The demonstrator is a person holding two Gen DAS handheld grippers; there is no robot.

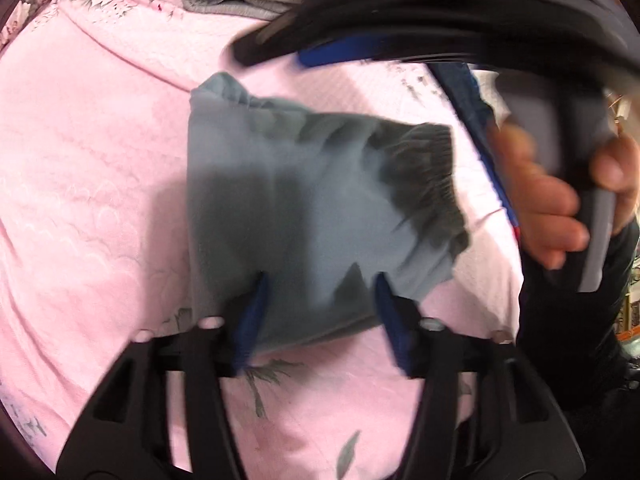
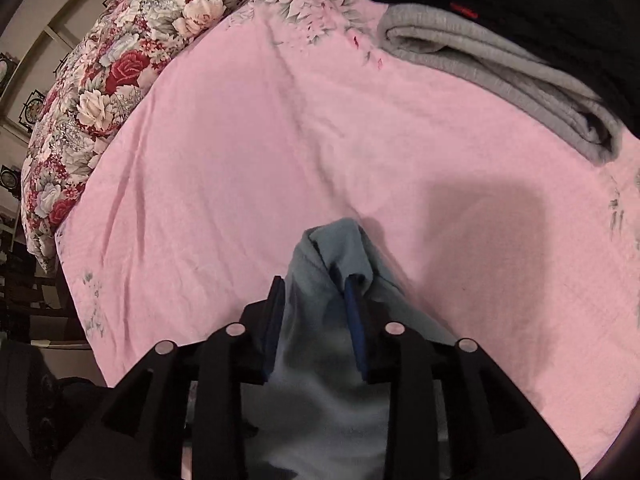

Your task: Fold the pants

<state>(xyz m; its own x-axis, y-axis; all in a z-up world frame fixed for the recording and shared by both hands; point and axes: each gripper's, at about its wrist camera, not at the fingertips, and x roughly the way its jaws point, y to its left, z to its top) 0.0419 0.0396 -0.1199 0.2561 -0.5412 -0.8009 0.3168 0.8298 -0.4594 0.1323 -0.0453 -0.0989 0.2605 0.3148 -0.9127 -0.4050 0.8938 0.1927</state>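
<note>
Now the pants (image 1: pixel 312 216) lie on the pink sheet (image 1: pixel 100 200) as a small grey-blue bundle, already folded down to a compact packet, well short of the grey folded cloth (image 2: pixel 500 80) at the far edge. The left gripper (image 1: pixel 320 300) hovers at the bundle's near edge with its fingers apart, the fabric showing between them but not pinched. The right gripper (image 2: pixel 316 300) has a ridge of the cloth bunched up between its fingers; they stand part open, and whether the pads actually press it I cannot tell. A hand (image 1: pixel 560 208) holds that tool just right of the bundle. By my reading this is the last fold or the release after it. Next calls for letting go cleanly, without dragging the top layer, then flattening the packet.
</note>
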